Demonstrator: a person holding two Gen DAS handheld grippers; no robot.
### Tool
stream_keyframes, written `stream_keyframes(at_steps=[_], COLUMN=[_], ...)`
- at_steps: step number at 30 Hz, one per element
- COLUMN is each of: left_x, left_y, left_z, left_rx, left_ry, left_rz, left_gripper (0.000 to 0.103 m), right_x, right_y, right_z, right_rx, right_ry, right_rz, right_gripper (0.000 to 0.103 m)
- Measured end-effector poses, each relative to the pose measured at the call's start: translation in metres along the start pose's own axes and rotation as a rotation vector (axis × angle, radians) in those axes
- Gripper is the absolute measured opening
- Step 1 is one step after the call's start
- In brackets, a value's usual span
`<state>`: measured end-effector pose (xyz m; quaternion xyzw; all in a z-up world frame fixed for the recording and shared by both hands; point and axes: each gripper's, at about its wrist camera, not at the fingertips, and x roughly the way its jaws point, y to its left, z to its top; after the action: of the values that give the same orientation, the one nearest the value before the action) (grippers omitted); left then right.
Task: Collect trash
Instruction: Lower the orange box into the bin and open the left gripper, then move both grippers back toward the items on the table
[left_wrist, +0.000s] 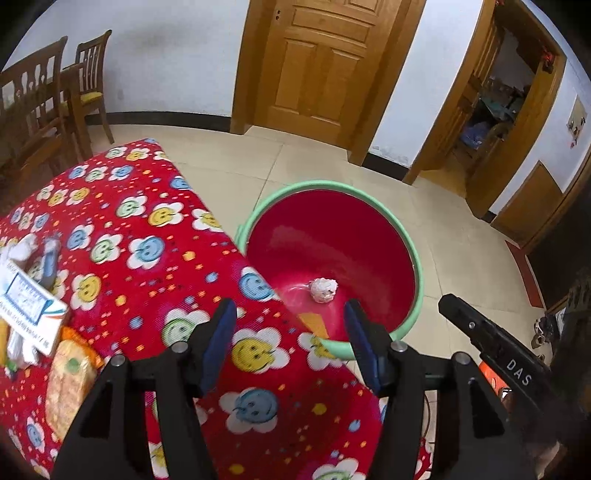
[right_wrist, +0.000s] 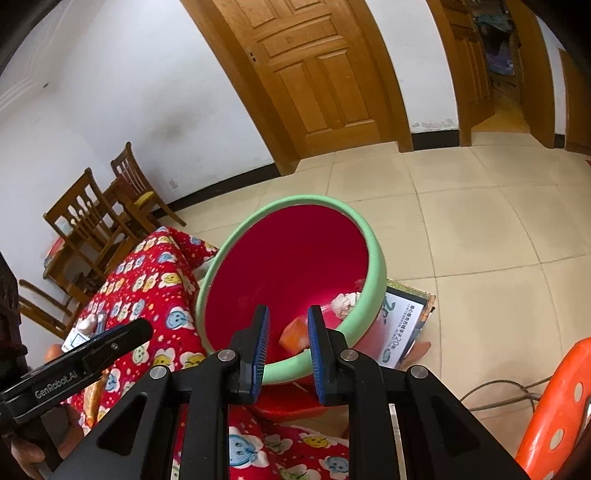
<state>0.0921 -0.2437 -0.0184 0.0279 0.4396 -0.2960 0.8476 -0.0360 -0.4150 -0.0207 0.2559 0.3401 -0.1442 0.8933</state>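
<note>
While both grippers hang over the corner of the table (left_wrist: 122, 236), the red basin (left_wrist: 369, 206) with its green rim sits on the floor just beside it, touching or nearly touching the cloth's edge. The left gripper (left_wrist: 291, 332) points down over that corner with its blue pads well apart and nothing between them. Through the gap you see the smiley-flower cloth and the basin's near rim.

A crumpled white paper ball (left_wrist: 324, 290) lies on the basin's floor. An orange wrapper (left_wrist: 314, 323) lies close to it, nearer the table.

The right gripper (right_wrist: 288, 347) hovers over the basin's near rim. Its jaws are fairly narrow but not shut, and they hold nothing; the orange wrapper shows through the gap, down inside the basin.

More litter sits on the table's left side: a white carton (left_wrist: 31, 306) with blue print, a packet (left_wrist: 70, 384) with an orange border beside it, and some small white bits behind the carton that are too blurred to name.

On the floor a printed board (right_wrist: 402, 332) is partly under the basin's far side. An orange stool (right_wrist: 557, 406) with pale dots stands at the right edge. Wooden chairs (left_wrist: 44, 110) stand by the wall past the table, and a closed wooden door (left_wrist: 325, 62) faces us.
</note>
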Motion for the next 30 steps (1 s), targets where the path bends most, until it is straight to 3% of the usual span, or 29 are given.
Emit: stream_keyframes(at_steps=[11,30], left_x=[-0.036,-0.057], left_y=[0.035,0.119], left_z=[-0.015,-0.052], left_rx=[-0.053,-0.159], left_ry=[-0.030,0.021], left_rz=[0.062,0.246], left_gripper=[0.060,0.060], right_x=[-0.011,-0.014], right_y=[0.025,0.064], right_z=[-0.007,-0.022], right_rx=[-0.041,-0.113], right_ry=[-0.004,0.019], right_rz=[0.036,0.085], right_gripper=[0.039,0.045])
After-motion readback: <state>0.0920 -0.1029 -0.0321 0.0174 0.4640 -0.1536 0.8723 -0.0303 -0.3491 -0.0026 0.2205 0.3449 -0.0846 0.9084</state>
